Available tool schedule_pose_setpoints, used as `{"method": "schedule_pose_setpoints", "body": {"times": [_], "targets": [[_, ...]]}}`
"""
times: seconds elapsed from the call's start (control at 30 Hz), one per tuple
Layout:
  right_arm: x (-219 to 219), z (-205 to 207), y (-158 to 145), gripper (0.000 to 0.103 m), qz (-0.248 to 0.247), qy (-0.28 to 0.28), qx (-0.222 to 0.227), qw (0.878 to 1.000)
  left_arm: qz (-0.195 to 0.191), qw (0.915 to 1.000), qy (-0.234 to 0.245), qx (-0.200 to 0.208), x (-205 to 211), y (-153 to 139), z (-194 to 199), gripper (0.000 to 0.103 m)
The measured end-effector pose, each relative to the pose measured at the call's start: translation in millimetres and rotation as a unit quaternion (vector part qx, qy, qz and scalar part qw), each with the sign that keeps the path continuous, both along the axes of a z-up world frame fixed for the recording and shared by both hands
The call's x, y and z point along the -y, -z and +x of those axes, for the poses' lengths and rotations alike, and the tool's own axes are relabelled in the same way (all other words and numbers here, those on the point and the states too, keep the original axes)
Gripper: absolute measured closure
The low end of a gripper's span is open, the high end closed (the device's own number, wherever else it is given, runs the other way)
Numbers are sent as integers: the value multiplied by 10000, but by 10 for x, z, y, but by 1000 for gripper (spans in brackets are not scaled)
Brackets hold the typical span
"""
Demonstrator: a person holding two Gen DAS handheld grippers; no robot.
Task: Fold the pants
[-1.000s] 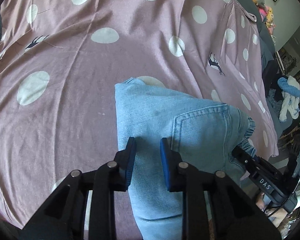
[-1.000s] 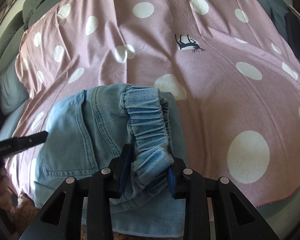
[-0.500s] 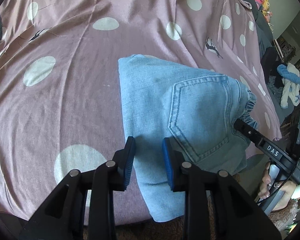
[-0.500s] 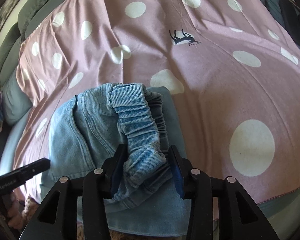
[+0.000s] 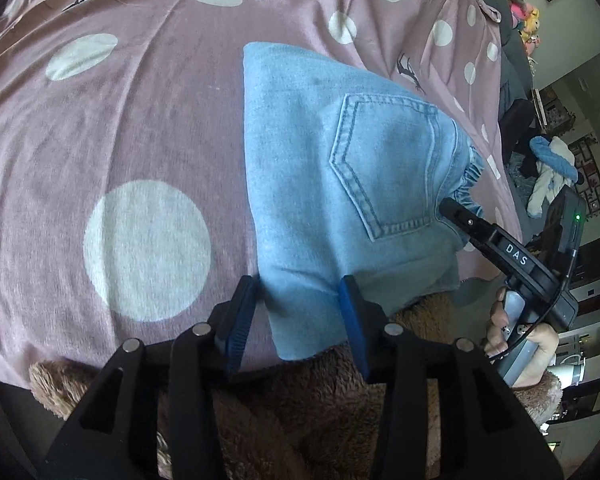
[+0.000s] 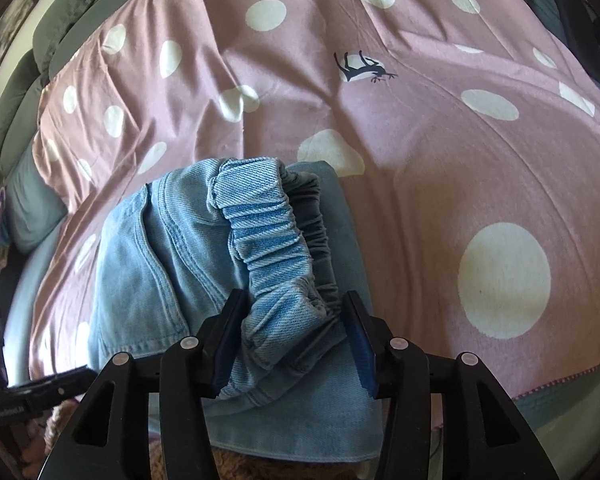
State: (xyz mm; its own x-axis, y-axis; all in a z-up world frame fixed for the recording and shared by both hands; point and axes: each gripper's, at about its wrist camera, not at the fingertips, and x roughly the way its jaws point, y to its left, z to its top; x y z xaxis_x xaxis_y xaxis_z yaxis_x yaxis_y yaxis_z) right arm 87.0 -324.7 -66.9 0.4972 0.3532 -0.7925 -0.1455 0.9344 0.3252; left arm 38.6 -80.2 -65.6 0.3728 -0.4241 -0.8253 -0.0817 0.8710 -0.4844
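Left claw: jaws standing apart, having just been widening; the near corner of the folded pants is lying between the blue pads with a visible gap on each side, so nothing is being pinched

Right claw: jaws standing apart, having just been widening; the gathered elastic waistband is sitting between the pads; the left pad is lying close against the denim, and whether it is pressing I cannot tell; the right pad is showing a gap; in the left wrist view the same claw is resting at the waistband edge, gripped by a hand in a fuzzy sleeve

Brown fuzzy fabric: showing just below the left claw, at the near edge of the bed

Pants: lying folded into a compact light-blue bundle near the front edge of the bed; back pocket facing up; waistband bunching on the right side of the bundle; a lower denim layer is spreading out under the top fold toward the right claw

Bedspread: mauve with white dots and small deer prints, lying under and beyond the pants, creasing lightly

Far background: soft toys by the wall; a blue-and-white bundle off to the right; grey cushions behind the bed
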Motion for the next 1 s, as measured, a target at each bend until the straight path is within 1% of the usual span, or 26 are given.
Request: {"method": "schedule_pose_setpoints", "body": {"times": [0.13,0.2,0.3,0.33,0.37,0.4,0.47,0.5,0.53,0.57,0.6,0.63,0.7,0.8,0.9,1.0], "targets": [[32,-37,7,53,64,-12,-56,10000,182,9998,48,14,87,-11,-121,53],[41,-47,2,53,89,0,-89,9999,206,9998,-5,-38,80,-16,-133,46],[42,-76,-14,51,49,-8,-102,9999,415,9991,-93,-8,77,-84,-140,44],[46,-94,-26,49,12,-8,-98,10000,500,9987,-132,40,71,-122,-140,42],[53,-108,-36,45,-32,-1,-102,9999,613,9979,-178,119,64,-177,-137,36],[65,-125,-50,43,-70,14,-115,9999,698,9971,-219,201,64,-225,-133,27],[120,-165,-86,38,-11,30,-134,9999,876,9949,-279,416,73,-330,-110,19],[165,-187,-109,37,95,26,-144,9998,932,9940,-290,494,76,-370,-104,17],[212,-203,-130,31,213,22,-162,9996,985,9932,-300,541,73,-400,-100,16],[248,-216,-151,23,268,32,-169,9995,1040,9925,-319,556,72,-417,-91,13],[282,-236,-177,20,286,61,-151,9995,1110,9914,-361,585,75,-434,-75,11],[317,-255,-215,17,278,110,-92,9995,1158,9906,-381,622,73,-435,-63,10],[362,-276,-274,15,267,157,-1,9995,1261,9888,-380,707,76,-418,-30,7],[395,-261,-313,10,401,153,49,9991,1374,9877,-411,619,78,-347,26,7],[372,-197,-273,10,460,70,-9,9989,1286,9892,-409,575,62,-295,97,7],[339,-119,-178,10,556,27,-184,9983,1255,9901,-405,482,67,-229,201,7]]}}
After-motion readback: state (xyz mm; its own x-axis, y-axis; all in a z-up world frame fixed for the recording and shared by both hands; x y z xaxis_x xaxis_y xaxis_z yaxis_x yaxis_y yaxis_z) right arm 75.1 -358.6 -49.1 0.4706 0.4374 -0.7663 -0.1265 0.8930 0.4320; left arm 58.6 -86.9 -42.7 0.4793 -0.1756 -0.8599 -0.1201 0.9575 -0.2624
